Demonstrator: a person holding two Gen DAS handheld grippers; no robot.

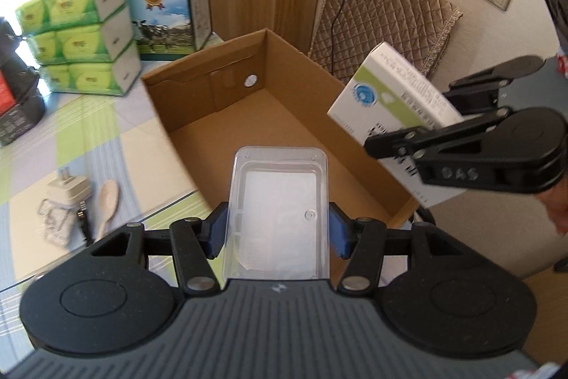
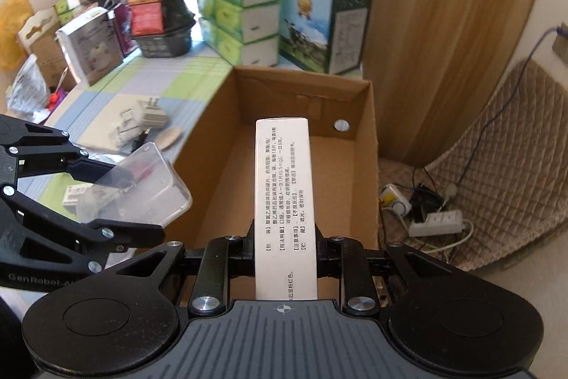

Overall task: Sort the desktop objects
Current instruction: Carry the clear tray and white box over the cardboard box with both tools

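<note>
Clear plastic case (image 1: 278, 201), white medicine box (image 2: 285, 201)

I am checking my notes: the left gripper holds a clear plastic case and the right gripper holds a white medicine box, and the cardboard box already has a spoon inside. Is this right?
Not quite. The cardboard box holds nothing. The spoon lies on the table beside it, as the left wrist view shows. The rest stands: the left gripper holds the clear plastic case, the right gripper the white medicine box.
</note>
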